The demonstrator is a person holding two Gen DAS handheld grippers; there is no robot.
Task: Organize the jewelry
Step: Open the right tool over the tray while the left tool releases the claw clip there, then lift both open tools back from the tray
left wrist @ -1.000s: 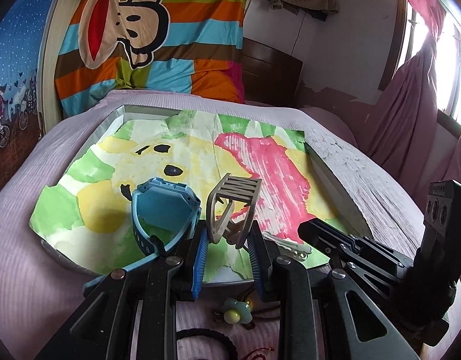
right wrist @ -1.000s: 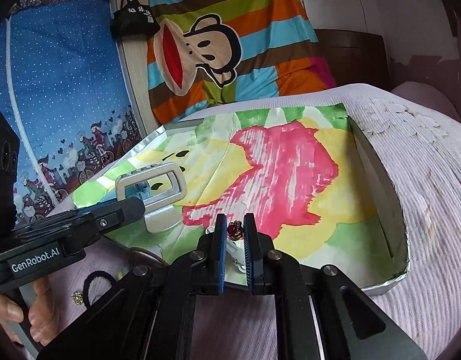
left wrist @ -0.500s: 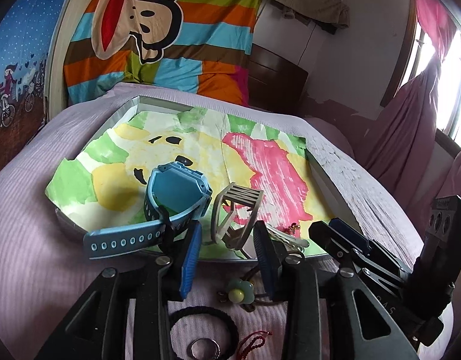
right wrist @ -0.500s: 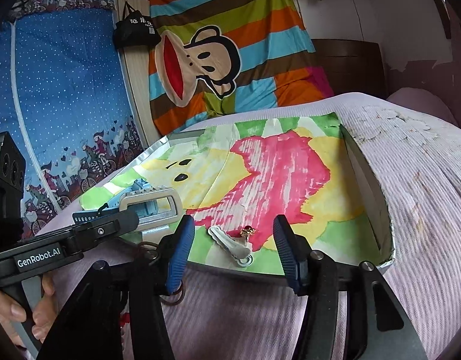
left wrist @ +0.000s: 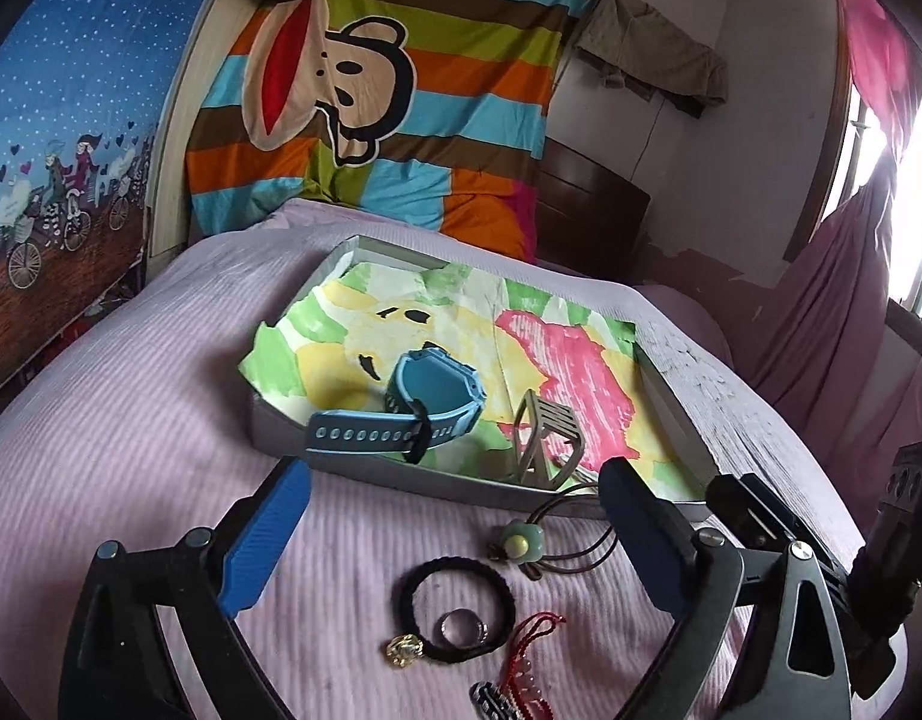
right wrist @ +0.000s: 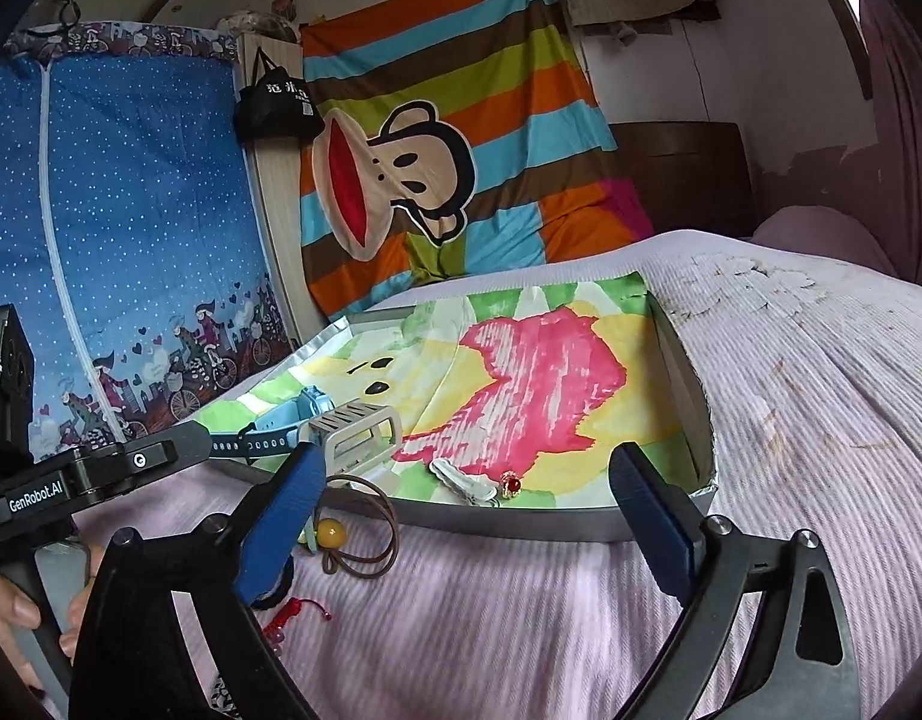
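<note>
**A:** Left wrist view, items not yet filed: black hair tie on the bed, soft loop, light; silver ring lying inside it, hard, small, likely to slip; gold charm touching the tie's near edge; red cord bracelet beside it, limp; brown elastic with a green bead just outside the tray. Left gripper: jaws spread wide, nothing between them.

**B:** Right wrist view, items filed in the tray: blue watch, rubbery strap, heaviest piece; beige claw clip, stiff; white hair clip, flat; red earring, tiny, fragile. Right gripper: jaws wide apart, empty.

**A:** Holds, as I judge: pinch the tie across its band; the ring wants a flat squeeze on the rim, or lift it with the tie.

**B:** Only my view shows the white clip and earring; yours alone shows ring and charm.
</note>
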